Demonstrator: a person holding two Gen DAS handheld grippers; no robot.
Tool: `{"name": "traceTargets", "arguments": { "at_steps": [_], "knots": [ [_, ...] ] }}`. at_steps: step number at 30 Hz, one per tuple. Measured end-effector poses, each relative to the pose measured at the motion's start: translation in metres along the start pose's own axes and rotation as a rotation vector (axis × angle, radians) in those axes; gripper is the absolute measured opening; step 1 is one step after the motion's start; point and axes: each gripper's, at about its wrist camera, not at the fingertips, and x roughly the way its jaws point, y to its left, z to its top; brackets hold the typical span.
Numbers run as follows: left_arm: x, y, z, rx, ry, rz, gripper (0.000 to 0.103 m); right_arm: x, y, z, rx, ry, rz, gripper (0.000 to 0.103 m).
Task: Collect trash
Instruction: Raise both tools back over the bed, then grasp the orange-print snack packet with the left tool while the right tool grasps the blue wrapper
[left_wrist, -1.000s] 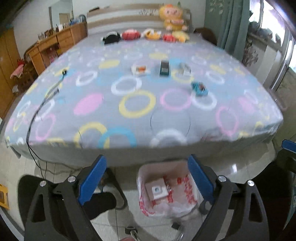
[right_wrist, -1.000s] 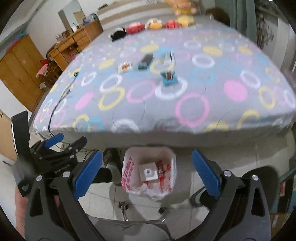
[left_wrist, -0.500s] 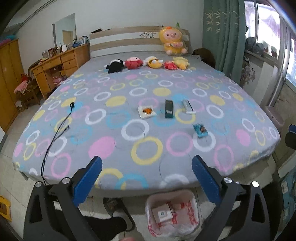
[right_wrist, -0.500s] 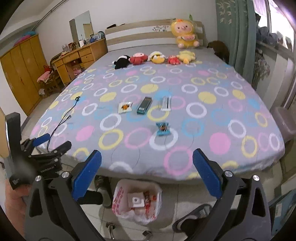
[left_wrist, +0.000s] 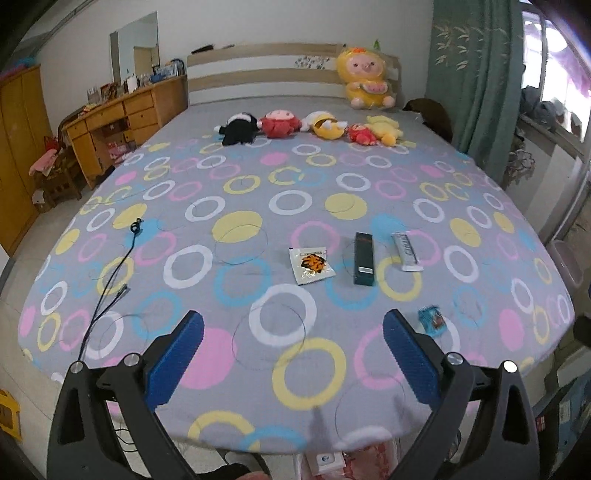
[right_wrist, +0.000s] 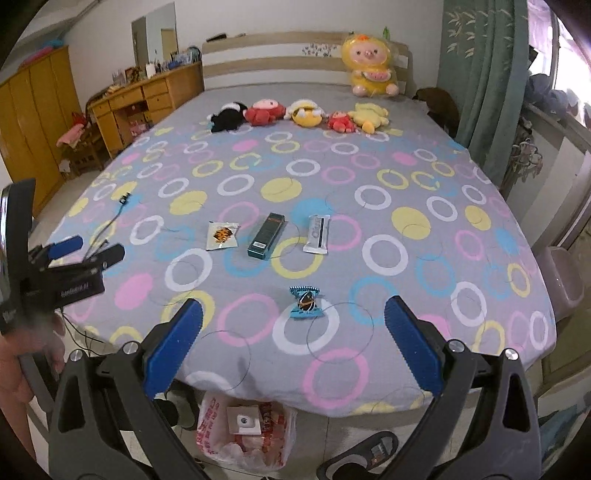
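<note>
Your right gripper (right_wrist: 293, 334) — jaws spread wide, empty — has the blue candy wrapper (right_wrist: 304, 302) dead ahead between its fingers, nearer than your equally open, empty left gripper (left_wrist: 291, 345), where it lies off right.

A gray bedspread (left_wrist: 258, 206) patterned with colored rings carries 4 wrappers: white packet (left_wrist: 311, 264), dark green box (left_wrist: 364, 258), silver sachet (left_wrist: 406, 251), and blue candy wrapper (left_wrist: 431, 320) at 3 o'clock of the wide-spread left gripper (left_wrist: 293, 352).
</note>
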Motion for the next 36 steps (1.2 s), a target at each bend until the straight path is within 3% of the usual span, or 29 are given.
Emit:
{"name": "traceTargets", "arguments": {
  "at_steps": [10, 18, 28, 36],
  "knots": [
    [0.108, -0.007, 0.031, -0.043, 0.118, -0.006, 0.095, 0.118, -0.006, 0.012, 0.003, 0.158, -0.018, 0.096],
    [0.195, -0.013, 0.032, -0.052, 0.22, 0.013, 0.095, 0.2, -0.014, 0.002, 0.005, 0.264, -0.019, 0.096],
    [0.268, -0.008, 0.037, -0.097, 0.297, 0.013, 0.095, 0.265, -0.015, -0.005, 0.003, 0.346, -0.022, 0.096],
    [0.296, -0.014, 0.04, -0.076, 0.325, 0.02, 0.095, 0.289, -0.009, -0.007, -0.006, 0.37, -0.031, 0.096]
  ]
}}
